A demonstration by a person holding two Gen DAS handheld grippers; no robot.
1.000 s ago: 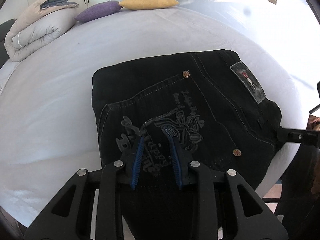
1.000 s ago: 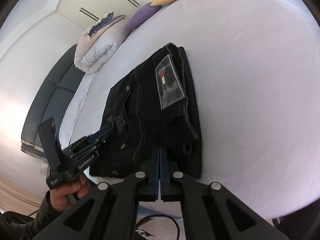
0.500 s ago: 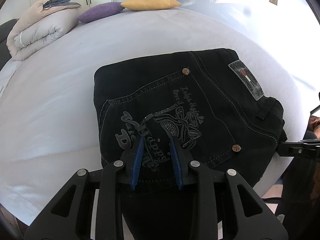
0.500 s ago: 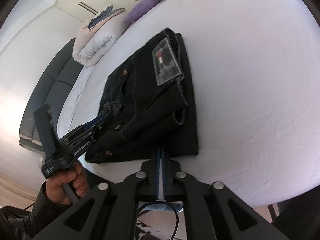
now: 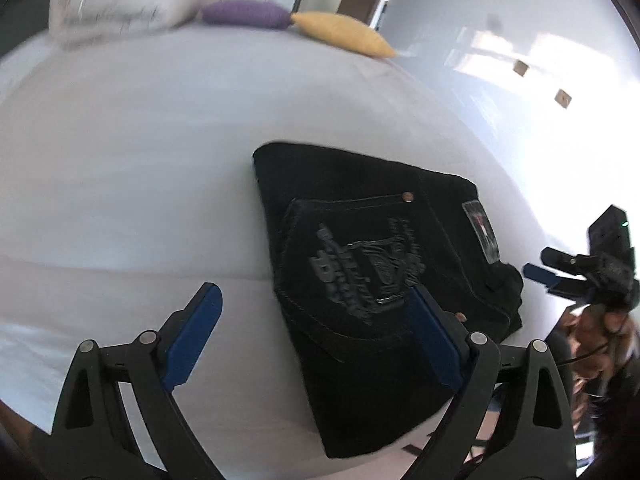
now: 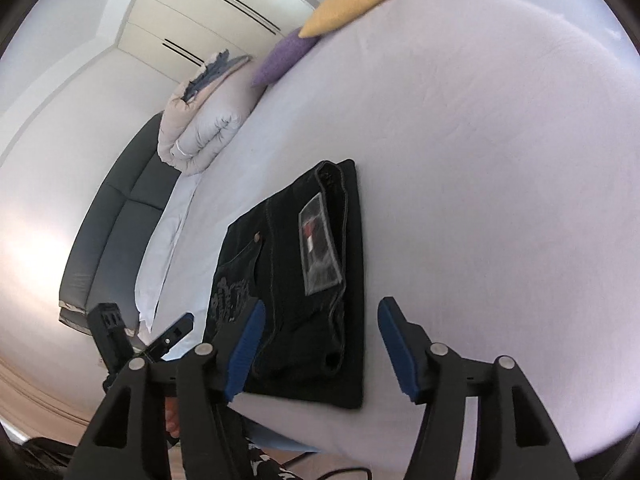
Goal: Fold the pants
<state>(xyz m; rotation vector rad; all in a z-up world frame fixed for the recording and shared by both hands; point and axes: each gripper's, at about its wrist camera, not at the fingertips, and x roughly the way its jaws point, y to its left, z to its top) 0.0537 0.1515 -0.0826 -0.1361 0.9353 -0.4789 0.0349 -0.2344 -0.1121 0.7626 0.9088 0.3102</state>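
Observation:
The black jeans lie folded into a compact rectangle on the white bed, back pocket with grey embroidery and a waistband label facing up. They also show in the right wrist view. My left gripper is open and empty, held above the bed at the near left side of the jeans. My right gripper is open and empty, above the near end of the jeans. The right gripper also appears in the left wrist view, off the bed's right edge.
A yellow cushion, a purple cushion and a rolled duvet lie at the far end of the bed. A dark sofa stands beside the bed. The bed's near edge runs just below the jeans.
Both grippers have opened wide and pulled back and up from the jeans. The left one had been pinching the pocket fabric; the jeans now lie flat and free.

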